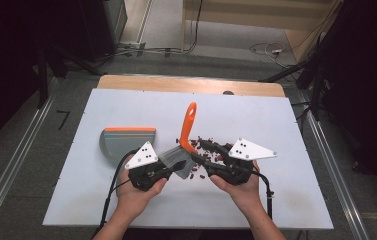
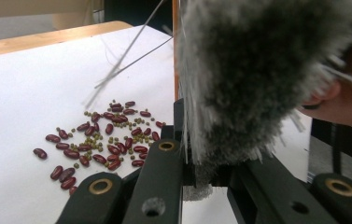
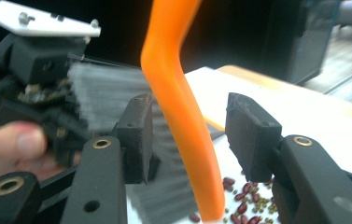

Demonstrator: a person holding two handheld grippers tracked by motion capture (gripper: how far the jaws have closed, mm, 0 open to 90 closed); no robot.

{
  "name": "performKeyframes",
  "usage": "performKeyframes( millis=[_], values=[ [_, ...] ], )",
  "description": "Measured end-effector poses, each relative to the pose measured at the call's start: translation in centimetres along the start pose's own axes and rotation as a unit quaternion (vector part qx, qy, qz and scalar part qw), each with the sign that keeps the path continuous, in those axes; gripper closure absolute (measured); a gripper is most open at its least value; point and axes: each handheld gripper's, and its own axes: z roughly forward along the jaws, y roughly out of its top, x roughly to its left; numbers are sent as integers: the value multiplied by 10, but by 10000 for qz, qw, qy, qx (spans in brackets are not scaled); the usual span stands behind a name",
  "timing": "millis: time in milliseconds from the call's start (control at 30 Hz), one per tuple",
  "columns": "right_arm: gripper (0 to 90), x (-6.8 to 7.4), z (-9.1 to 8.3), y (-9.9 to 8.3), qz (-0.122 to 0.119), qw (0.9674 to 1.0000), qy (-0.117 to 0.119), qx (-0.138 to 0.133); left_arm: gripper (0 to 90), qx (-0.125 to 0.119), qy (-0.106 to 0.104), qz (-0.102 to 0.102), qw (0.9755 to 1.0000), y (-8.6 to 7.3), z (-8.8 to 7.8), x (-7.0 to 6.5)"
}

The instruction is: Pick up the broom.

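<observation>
White board covers the worktop (image 1: 126, 210), with a wooden edge at the far side and dark floor, cables and rails around it. On it lies a scatter of red beans and small green ones (image 2: 101, 140), and off to my left sits the grey dustpan with its orange lip (image 1: 126, 141), well apart from the pile. Between my hands stands the brush (image 1: 187, 131), orange handle rising away from me, grey bristles down near the beans. My left tool (image 1: 176, 166) has its jaws closed on the bristle head, which bulges out above them in the left gripper view. My right tool (image 3: 190, 135) has its jaws apart on either side of the orange handle; the handle lies close against the left jaw with a clear gap to the right one. I judge this to be a handover of the brush for sweeping the beans toward the pan. To do it well I should centre the handle between the right jaws, close firmly low on it, and only then let the left tool release the bristles, or the brush may tip onto the beans and scatter them.
</observation>
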Motion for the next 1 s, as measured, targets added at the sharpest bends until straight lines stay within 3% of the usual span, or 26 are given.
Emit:
performKeyframes(
  millis=[133,167,433,533,600,633,867,967,1000],
  values=[
    [523,-9,-1,-4,110,9989,449,94,859,-29,-275,94,9996,1,-6,6],
    [523,-9,-1,-4,110,9989,449,94,859,-51,-357,123,9993,1,-7,6],
    [524,-9,5,-10,32,9945,1040,130,859,14,-982,374,9945,0,-9,6],
    [541,-12,7,-12,78,9905,1364,139,859,25,-1122,428,9928,-1,-10,5],
    [546,-12,8,-12,78,9894,1442,138,859,34,-1212,449,9916,-2,-10,5],
    [560,-11,9,-13,100,9871,1592,160,859,33,-1251,453,9911,-2,-11,5],
    [573,-8,15,-15,50,9829,1814,322,859,52,-1438,473,9885,-2,-11,6],
    [621,-11,14,-16,152,9809,1916,297,859,49,-1541,423,9871,-2,-11,7],
    [668,-13,13,-16,192,9787,2020,301,858,50,-1588,402,9865,-3,-11,8]
  ],
)
